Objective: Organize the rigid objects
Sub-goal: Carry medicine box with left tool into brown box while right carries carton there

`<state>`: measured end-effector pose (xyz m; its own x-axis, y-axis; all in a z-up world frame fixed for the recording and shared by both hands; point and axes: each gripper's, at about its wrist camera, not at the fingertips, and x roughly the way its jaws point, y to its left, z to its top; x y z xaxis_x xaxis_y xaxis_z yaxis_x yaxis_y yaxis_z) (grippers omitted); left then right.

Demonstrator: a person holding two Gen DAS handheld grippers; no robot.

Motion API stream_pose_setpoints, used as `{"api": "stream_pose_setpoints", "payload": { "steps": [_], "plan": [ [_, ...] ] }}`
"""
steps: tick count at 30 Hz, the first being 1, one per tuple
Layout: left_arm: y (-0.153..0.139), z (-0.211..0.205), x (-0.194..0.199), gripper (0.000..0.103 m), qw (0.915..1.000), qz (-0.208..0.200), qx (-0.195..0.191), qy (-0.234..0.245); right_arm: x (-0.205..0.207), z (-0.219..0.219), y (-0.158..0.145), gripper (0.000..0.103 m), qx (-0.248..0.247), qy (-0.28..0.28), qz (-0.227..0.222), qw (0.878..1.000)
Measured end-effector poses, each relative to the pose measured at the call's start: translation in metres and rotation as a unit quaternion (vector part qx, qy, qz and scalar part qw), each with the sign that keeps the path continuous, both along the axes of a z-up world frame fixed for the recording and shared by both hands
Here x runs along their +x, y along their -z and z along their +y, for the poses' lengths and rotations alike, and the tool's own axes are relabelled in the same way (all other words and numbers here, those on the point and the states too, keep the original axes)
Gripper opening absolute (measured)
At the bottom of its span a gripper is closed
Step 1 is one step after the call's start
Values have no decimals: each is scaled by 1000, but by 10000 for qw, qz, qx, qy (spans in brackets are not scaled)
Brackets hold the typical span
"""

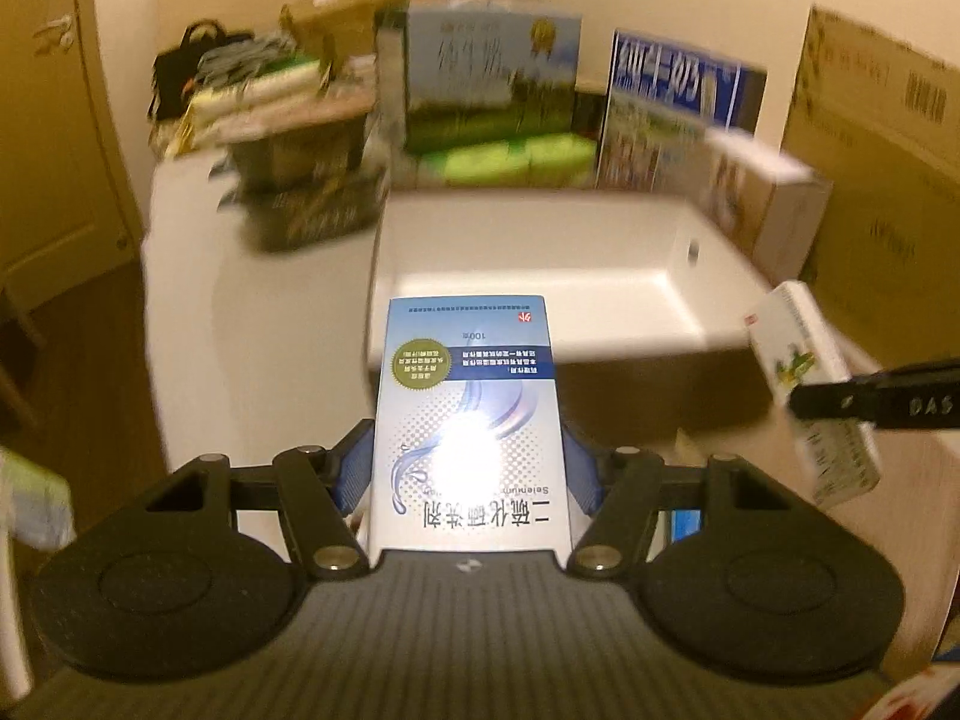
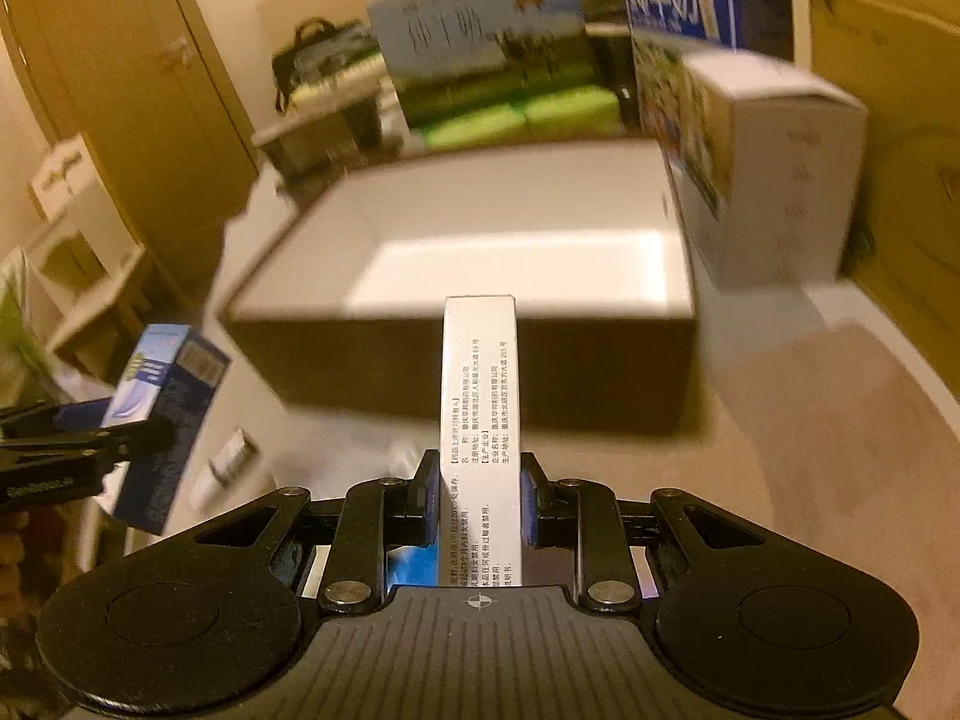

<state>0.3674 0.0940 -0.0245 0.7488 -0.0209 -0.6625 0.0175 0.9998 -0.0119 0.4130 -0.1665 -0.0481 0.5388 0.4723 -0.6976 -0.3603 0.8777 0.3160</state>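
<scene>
Cardboard is what both tongs are dealing with, and it sets how these things will handle. On the left, the left gripper [image 1: 468, 468] is clamped across the width of a blue and white carton [image 1: 468, 420], its blue pads pressing the two long edges near the lower half while the printed face looks up at the camera. The carton hangs in the air in front of the open white box [image 1: 540, 276], not yet over it. It looks light and stiff enough to hold its shape, but it is probably hollow around a bottle, so a hard squeeze on the wide faces could dent it; the edges, where it is held now, seem the firmer place. The glossy face may be a little slippery.

Further right, the right gripper [image 2: 477, 498] is closed tight on a slim white carton [image 2: 480, 384], held by its two broad sides so the narrow printed side faces up. This one also sits in the air short of the white box [image 2: 468, 360]. It is thin and likely very light, easy to crush or twist, so a grip low down near its middle, as now, should keep it from swinging.

A tall white package [image 2: 774, 180] stands just beside the box on the right.
</scene>
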Motion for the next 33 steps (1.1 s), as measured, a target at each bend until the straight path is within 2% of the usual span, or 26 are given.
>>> {"api": "stream_pose_setpoints", "payload": {
  "steps": [6, 12, 15, 20, 29, 31, 33],
  "plan": [
    [-15, -14, 80, 62, 9998, -146, -113, 16, 62, 18, -22, 26, 233, 198, -330, 9990],
    [2, -30, 150, 62, 9997, 39, -236, -58, 131, 25, -8, 26, 386, 489, -171, 9979],
    [22, -40, 173, 62, 9995, 263, -173, -24, 153, 30, 7, 26, 224, 571, -8, 9981],
    [55, -52, 187, 62, 9980, 630, -71, 52, 168, 32, 36, 26, -23, 569, 373, 9977],
    [69, -60, 196, 62, 9965, 809, -67, 202, 177, 36, 58, 26, -134, 544, 605, 9966],
    [73, -61, 197, 63, 9958, 888, -57, 218, 180, 34, 61, 29, -116, 650, 716, 9952],
    [75, -58, 196, 63, 9954, 940, -19, 180, 179, 30, 61, 37, -39, 672, 718, 9951]
  ]
}}
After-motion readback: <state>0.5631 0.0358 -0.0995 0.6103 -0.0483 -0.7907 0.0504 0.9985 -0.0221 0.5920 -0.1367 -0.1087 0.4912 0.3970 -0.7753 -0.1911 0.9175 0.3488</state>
